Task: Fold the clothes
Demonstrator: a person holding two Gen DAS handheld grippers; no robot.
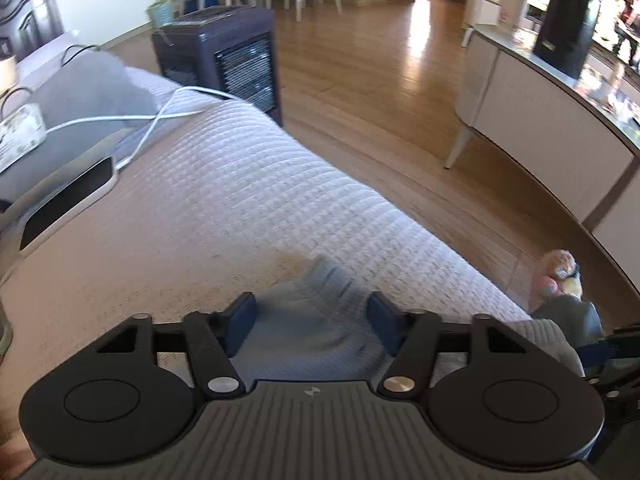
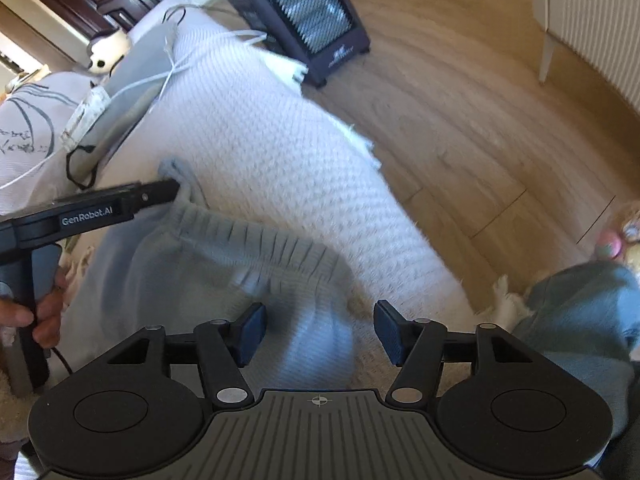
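Partly, motion blur smears the blue sweater (image 2: 256, 264).

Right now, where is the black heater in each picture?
Left wrist view: the black heater stands on the wooden floor at upper left of centre, just beyond the far end of the white quilted cover.
Right wrist view: the heater is at the top centre, tilted, again past the cover's far end.
Shared landmark: the white cable lying on the cover near the heater.
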